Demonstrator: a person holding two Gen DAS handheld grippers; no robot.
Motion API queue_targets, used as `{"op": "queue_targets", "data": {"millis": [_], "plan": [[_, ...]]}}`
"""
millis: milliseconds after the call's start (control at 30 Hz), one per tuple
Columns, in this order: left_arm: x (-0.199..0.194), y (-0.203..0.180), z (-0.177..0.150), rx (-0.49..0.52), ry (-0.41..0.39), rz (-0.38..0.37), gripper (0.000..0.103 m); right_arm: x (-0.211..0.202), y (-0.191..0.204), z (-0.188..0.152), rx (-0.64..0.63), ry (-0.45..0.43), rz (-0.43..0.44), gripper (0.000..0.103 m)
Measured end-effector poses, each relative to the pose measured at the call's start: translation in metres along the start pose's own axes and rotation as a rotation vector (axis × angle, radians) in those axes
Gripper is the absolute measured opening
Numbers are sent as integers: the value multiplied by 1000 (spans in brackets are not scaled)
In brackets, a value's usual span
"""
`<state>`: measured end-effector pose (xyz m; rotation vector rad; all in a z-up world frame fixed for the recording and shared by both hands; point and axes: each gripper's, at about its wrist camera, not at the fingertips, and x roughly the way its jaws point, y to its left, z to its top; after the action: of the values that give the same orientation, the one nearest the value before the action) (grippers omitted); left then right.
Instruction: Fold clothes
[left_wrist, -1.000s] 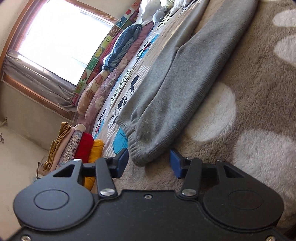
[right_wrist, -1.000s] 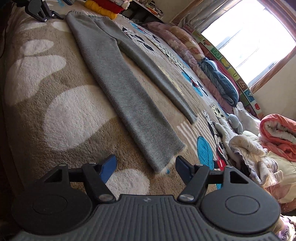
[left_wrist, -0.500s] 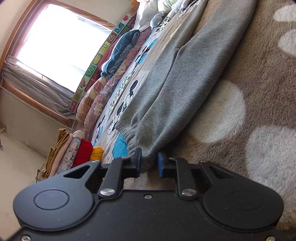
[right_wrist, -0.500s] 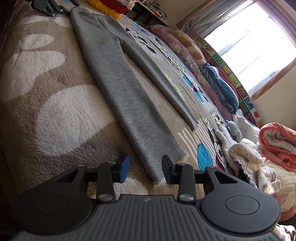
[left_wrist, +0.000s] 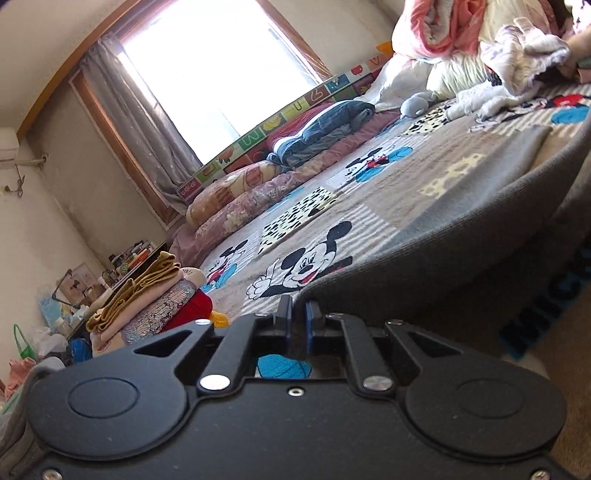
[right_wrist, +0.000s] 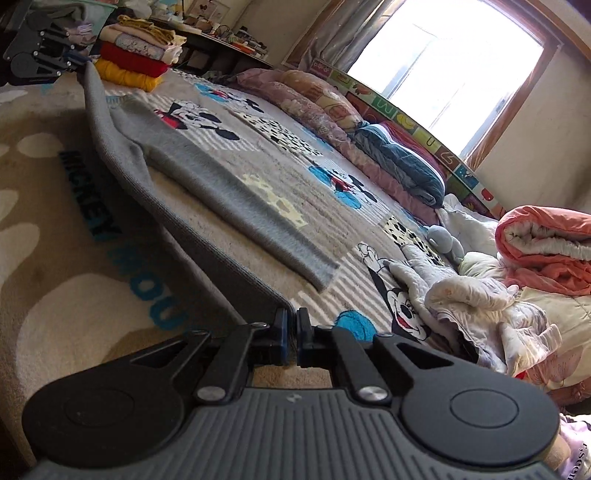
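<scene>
Grey knit trousers (right_wrist: 236, 192) lie lengthwise on the bed, one leg flat on the Mickey Mouse blanket (right_wrist: 343, 184). The nearer leg (right_wrist: 207, 240) is raised off the bed and stretched taut between my two grippers. My right gripper (right_wrist: 291, 317) is shut on that leg's hem corner. My left gripper (left_wrist: 298, 310) is shut on the waistband end of the trousers (left_wrist: 461, 251), and it also shows far off in the right wrist view (right_wrist: 77, 61) holding that end.
A stack of folded clothes (right_wrist: 136, 48) sits at the bed's far end (left_wrist: 147, 295). Unfolded laundry (right_wrist: 480, 306) and a pink quilt (right_wrist: 546, 243) lie by the right gripper. Rolled bedding (right_wrist: 399, 166) lines the window side. A beige spotted blanket (right_wrist: 74, 302) covers the near edge.
Both grippers went from open to shut on the trousers' ends. They then rose and tilted, lifting the near leg off the bed and pulling it taut.
</scene>
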<state>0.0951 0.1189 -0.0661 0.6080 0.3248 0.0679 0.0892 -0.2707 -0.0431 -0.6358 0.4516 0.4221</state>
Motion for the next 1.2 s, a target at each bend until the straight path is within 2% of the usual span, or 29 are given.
{"op": "queue_targets", "data": {"millis": [133, 367, 833, 1200], "plan": [[18, 9, 16, -60, 28, -4, 6, 19, -31, 22, 40, 10, 14, 5], [57, 18, 22, -129, 95, -32, 6, 67, -74, 60, 111, 66, 70, 5], [122, 32, 11, -276, 218, -109, 6, 170, -100, 93, 132, 225, 174, 5], [139, 31, 4, -318, 259, -105, 6, 227, -105, 96, 199, 333, 233, 5]]}}
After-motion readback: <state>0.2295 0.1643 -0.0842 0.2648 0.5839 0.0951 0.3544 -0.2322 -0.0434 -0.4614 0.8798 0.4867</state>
